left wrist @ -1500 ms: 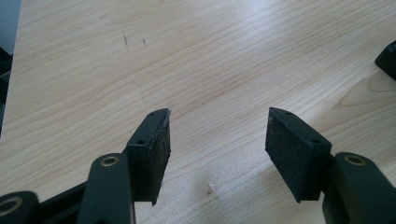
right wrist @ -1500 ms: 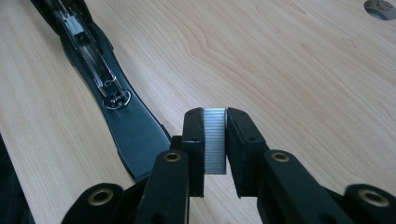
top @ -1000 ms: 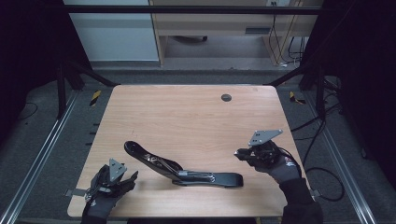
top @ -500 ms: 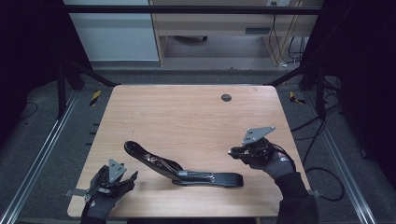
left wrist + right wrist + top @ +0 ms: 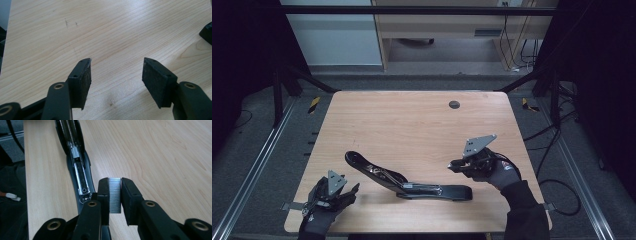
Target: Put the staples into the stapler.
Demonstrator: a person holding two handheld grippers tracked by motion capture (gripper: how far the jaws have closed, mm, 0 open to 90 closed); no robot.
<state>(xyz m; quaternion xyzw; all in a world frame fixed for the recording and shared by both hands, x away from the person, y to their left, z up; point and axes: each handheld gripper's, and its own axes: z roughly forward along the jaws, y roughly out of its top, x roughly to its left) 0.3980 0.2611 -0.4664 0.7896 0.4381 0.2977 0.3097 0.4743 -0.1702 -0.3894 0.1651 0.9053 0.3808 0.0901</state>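
A black stapler (image 5: 407, 182) lies swung open on the wooden table (image 5: 412, 125), its metal staple channel (image 5: 78, 170) facing up. My right gripper (image 5: 453, 165) hovers just right of the stapler's base end. It is shut on a silver strip of staples (image 5: 115, 195), held upright between the pads of the right gripper (image 5: 115, 181). My left gripper (image 5: 352, 190) rests at the table's near left corner, open. Bare wood shows between the pads of the left gripper (image 5: 116, 62). One tip of the stapler (image 5: 206, 31) shows at the right edge of the left gripper view.
A round dark grommet hole (image 5: 454, 104) sits in the far right part of the table. Metal frame rails (image 5: 257, 165) run along both sides. Cables (image 5: 557, 185) trail on the floor to the right.
My right gripper has moved left across the table with the staple strip, closer to the open stapler. The left gripper and the stapler have stayed put.
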